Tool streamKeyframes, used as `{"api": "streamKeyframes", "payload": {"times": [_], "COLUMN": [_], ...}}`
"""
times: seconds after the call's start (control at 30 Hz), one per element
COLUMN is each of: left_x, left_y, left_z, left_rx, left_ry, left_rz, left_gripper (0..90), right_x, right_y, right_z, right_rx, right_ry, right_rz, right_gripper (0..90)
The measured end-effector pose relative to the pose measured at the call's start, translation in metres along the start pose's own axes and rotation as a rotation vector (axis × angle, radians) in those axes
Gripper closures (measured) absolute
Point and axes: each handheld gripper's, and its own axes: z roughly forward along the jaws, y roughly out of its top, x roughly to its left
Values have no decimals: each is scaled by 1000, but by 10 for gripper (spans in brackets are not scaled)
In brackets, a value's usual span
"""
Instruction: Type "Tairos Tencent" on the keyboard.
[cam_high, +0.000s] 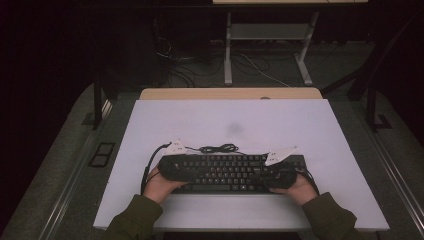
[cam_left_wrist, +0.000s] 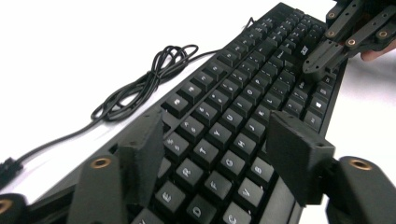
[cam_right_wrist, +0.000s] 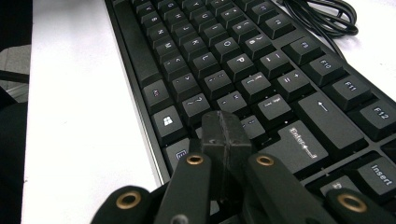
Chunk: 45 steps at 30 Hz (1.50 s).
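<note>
Item: keyboard, black, flat on the white tabletop, lying across the near middle.

Left tool: we see its jaws spread wide over the letter rows, one jaw toward E and R, the other past B. It hangs above the keys, pinching nothing; we judge it is poised over that end, perhaps to steady or press.

Right tool: jaws pressed together into one blunt tip, resting on or just above the keys beside Enter. We judge the closed tip serves as a finger for pressing a single key.

Cable: loosely coiled beyond the keyboard's far edge, ahead of both tools, clear of the work.
</note>
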Motion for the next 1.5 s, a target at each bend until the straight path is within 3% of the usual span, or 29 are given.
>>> {"api": "streamKeyframes", "payload": {"times": [0.23,0.37,0.57,0.97,1.3,1.5], "left_x": [0,-1,2,0,1,0], "left_y": [8,7,6,2,-1,-1], "left_z": [6,10,13,23,27,27], "left_rx": [-20,2,25,116,159,149], "left_ry": [13,27,21,13,24,22], "left_rz": [0,16,0,16,31,21], "left_gripper": [568,686,884,889,890,890], "right_x": [0,0,0,0,0,0], "right_y": [0,0,0,0,0,0], "right_z": [0,0,0,0,0,0], "right_rx": [-1,-2,-1,-1,0,1], "right_ry": [0,2,2,0,1,-1], "right_rz": [1,3,1,-1,-2,-3], "right_gripper": [894,894,895,894,895,895]}}
